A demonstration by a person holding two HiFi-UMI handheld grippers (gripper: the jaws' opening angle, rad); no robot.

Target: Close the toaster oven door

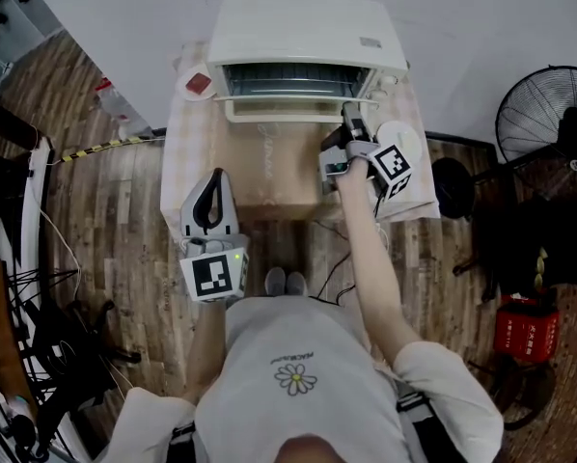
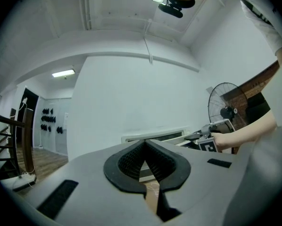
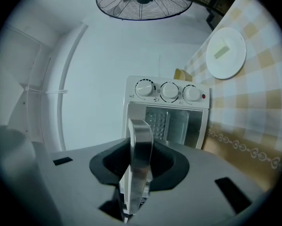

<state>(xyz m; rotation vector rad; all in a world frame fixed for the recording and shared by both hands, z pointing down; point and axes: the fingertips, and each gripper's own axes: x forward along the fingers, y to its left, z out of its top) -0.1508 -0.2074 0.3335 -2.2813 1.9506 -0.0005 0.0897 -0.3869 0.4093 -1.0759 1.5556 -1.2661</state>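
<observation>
Toaster oven [image 1: 308, 37] cream-white, knobs [image 3: 170, 92] white with a small red dot [image 3: 203, 96] beside them, door handle [image 3: 140, 159] bright silver. Tablecloth [image 1: 184, 167] pale yellow-and-white check, its tan border carrying a pale chain motif in the right gripper view.

Left gripper [image 2: 144, 145] and right gripper [image 1: 348, 114] grey-bodied with black ribbed pads [image 2: 127, 161], cubes in black-and-white square markers. Plate [image 1: 404, 145] white with a pale green strip [image 3: 221, 52].

Fan [image 1: 549, 114] black, floor [image 1: 115, 220] brown wood planks, box [image 1: 525, 331] red, person's shirt [image 1: 269, 336] white with a daisy print [image 1: 295, 379], white petals, yellow centre.
</observation>
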